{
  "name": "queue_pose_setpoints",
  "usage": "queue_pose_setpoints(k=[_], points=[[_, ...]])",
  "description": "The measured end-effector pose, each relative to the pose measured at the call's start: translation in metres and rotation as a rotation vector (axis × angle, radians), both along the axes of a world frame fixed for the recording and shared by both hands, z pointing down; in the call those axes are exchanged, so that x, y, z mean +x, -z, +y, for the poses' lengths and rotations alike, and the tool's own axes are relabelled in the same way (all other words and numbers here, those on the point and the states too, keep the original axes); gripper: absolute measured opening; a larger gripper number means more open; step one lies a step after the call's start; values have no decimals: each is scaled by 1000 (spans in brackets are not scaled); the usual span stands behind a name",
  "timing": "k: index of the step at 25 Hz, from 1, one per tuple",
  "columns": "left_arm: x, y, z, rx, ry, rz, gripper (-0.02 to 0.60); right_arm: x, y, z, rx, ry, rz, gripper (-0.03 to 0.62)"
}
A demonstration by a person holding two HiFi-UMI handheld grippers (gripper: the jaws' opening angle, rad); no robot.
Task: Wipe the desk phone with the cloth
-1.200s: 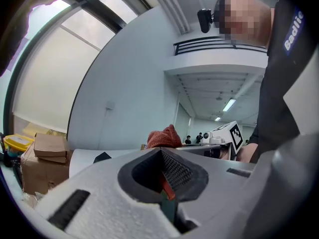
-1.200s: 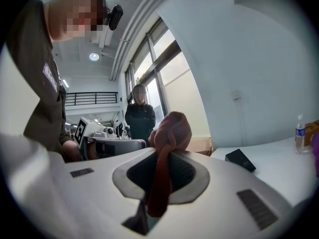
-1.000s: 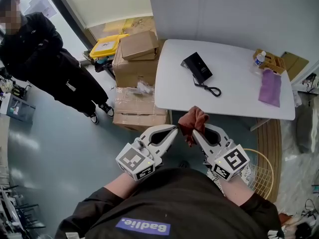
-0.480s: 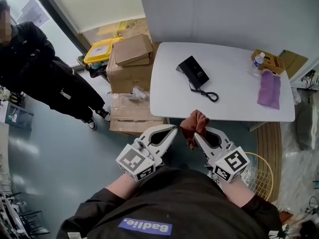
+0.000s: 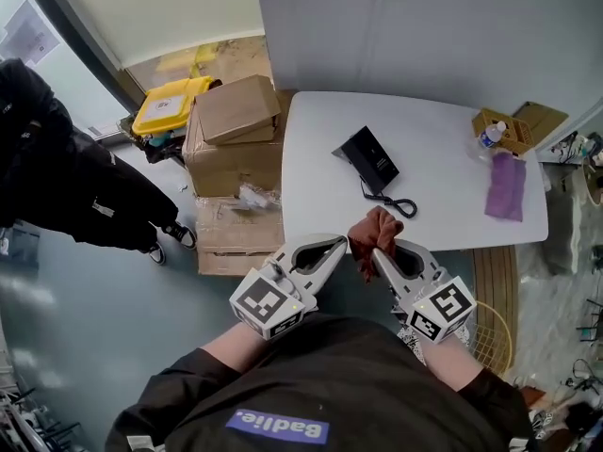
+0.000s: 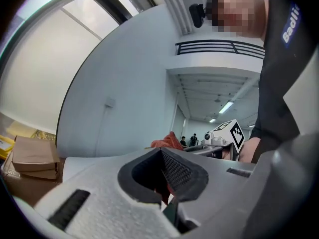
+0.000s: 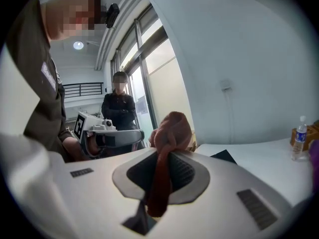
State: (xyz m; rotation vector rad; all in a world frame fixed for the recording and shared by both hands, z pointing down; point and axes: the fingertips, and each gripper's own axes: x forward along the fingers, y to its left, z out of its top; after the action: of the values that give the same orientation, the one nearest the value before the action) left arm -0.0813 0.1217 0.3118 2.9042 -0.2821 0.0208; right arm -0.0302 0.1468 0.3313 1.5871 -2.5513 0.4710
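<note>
The black desk phone (image 5: 369, 158) lies on the white table (image 5: 443, 205), its coiled cord (image 5: 396, 202) trailing toward the near edge. My right gripper (image 5: 374, 250) is shut on a rust-brown cloth (image 5: 371, 231), held just short of the table's near edge. In the right gripper view the cloth (image 7: 170, 128) bunches above the closed jaws of the right gripper (image 7: 166, 158), and a corner of the phone (image 7: 224, 156) shows behind. My left gripper (image 5: 338, 242) sits beside the cloth, jaws together. In the left gripper view the left gripper (image 6: 162, 152) grips nothing that I can make out, with the cloth (image 6: 166, 142) just beyond it.
A purple cloth (image 5: 507, 185), a water bottle (image 5: 491, 135) and a small wooden box (image 5: 507, 123) sit at the table's right end. Cardboard boxes (image 5: 236, 111) and a yellow bin (image 5: 168, 104) stand left of the table. A person in black (image 5: 66, 186) stands at left. A wire basket (image 5: 492, 335) is at lower right.
The table and phone have come nearer and lower in the head view. The bystander has slid toward the left edge. Both grippers keep their pose, the right one still holding the cloth.
</note>
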Motion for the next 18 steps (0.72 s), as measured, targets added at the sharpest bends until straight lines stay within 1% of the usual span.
queue_pose_setpoints(k=[6,9,11,13,18], points=[[4,-3,-49,1,-73,9,14,-1,2,-49,-4,-74,-4,48],[12,-5,-60,-29,-85,10,14,5,-2,-60,-20,-91,-18,48],[20,0,-65,-56,-80,19,14,12,-4,-67,-30,-83,-27,49],[28,2,-73,-56,-63,21,14,20,-8,-77,-36,-64,-39,49],[49,-4,-98,-57,20,21,14,46,-18,-105,-34,10,-72,49]])
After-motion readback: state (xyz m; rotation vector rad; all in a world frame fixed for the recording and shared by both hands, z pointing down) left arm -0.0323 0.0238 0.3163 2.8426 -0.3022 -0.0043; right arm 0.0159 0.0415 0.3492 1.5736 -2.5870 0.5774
